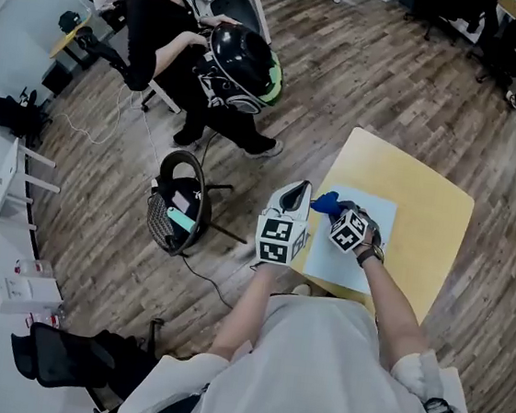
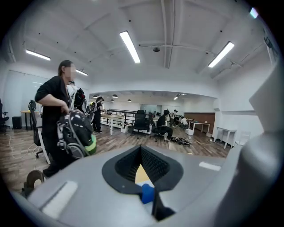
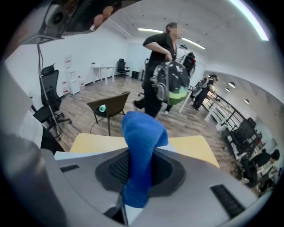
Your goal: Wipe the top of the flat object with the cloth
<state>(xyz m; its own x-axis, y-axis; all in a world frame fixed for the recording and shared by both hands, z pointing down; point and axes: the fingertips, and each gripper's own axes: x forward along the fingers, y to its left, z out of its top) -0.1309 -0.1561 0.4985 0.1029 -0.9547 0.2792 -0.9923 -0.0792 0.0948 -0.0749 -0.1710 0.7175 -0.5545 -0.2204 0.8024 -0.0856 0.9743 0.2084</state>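
Note:
A pale blue flat sheet (image 1: 366, 234) lies on the small yellow table (image 1: 430, 197). My right gripper (image 1: 332, 208) hovers over the sheet's near left corner, shut on a bunched blue cloth (image 1: 325, 201). In the right gripper view the cloth (image 3: 141, 133) sticks up from between the jaws of the gripper (image 3: 140, 168), with the yellow table (image 3: 191, 146) and the sheet's edge (image 3: 65, 155) behind it. My left gripper (image 1: 298, 194) is just left of the cloth at the table's edge, shut and holding nothing. The left gripper view shows a bit of the cloth (image 2: 147, 193) and table (image 2: 141, 174) past the jaws.
A person with a black backpack (image 1: 241, 69) stands on the wood floor beyond the table. A dark round chair (image 1: 180, 203) holding a teal roll stands left of the table. White furniture lines the left wall, and office chairs stand at the far right.

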